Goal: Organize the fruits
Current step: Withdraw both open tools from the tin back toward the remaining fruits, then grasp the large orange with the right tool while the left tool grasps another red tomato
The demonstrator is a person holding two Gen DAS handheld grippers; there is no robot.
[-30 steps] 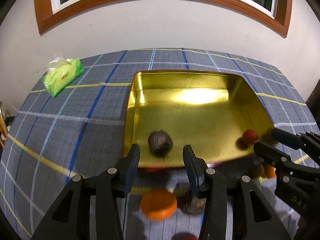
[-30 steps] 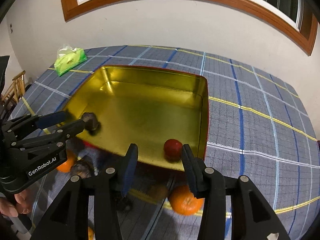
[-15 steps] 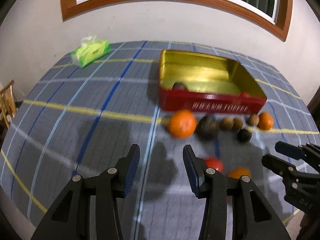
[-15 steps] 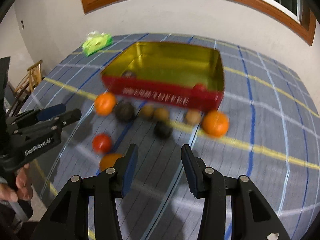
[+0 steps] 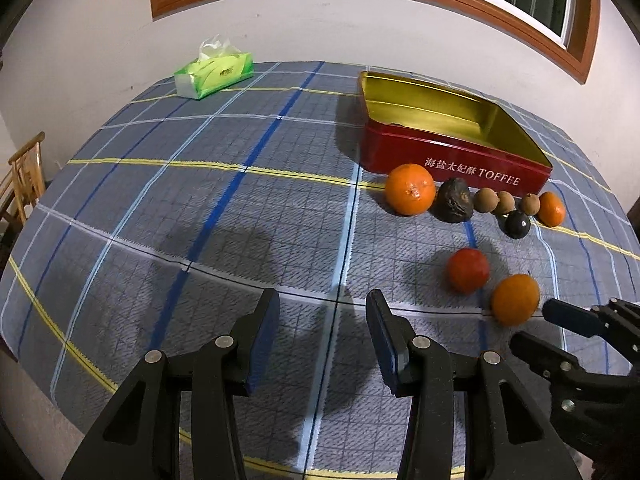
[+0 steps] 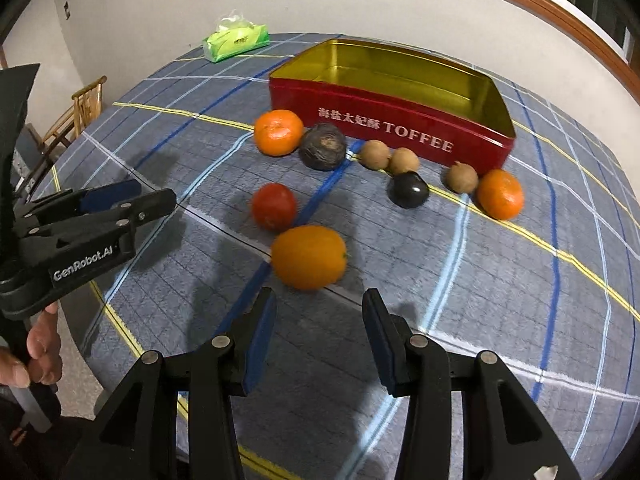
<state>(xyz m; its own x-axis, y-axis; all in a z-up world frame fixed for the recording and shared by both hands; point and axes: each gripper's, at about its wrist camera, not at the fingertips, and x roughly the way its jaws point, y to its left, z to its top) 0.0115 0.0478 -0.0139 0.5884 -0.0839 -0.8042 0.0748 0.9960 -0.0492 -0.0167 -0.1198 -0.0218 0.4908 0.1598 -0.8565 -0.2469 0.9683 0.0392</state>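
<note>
Judging by how things lie, the sorting has barely begun. The red toffee tin [image 6: 400, 128] stands open in the upper middle of the right wrist view, and only bare gold lining shows in the part of its inside that either camera sees; the near wall hides the front of its floor, so I cannot tell whether anything lies there.

All the fruit in sight is on the checked tablecloth [image 5: 200, 208]. Left to right in the right wrist view, the row just before the tin runs: a mandarin [image 6: 279, 132], a wrinkled dark fruit [image 6: 323, 146], two small brown fruits [image 6: 374, 154] side by side, a smooth black fruit [image 6: 409, 189] slightly nearer, a third brown one [image 6: 462, 177], and a second mandarin [image 6: 500, 194]. Lower in the frame sit a red fruit [image 6: 274, 205] and an orange oval fruit [image 6: 309, 257].

The left gripper [image 5: 322, 316] hangs at lower centre of its own view, its jaws parted with nothing between them, over bare cloth. The right gripper [image 6: 319, 312] is likewise parted and empty, and the oval fruit lies just above its fingertips in the frame.

The left wrist view alone shows the wide clear stretch of cloth at left and the tissue pack [image 5: 214, 74] close up. The right wrist view alone shows a hand [image 6: 34, 350] at lower left gripping the left tool's handle.
</note>
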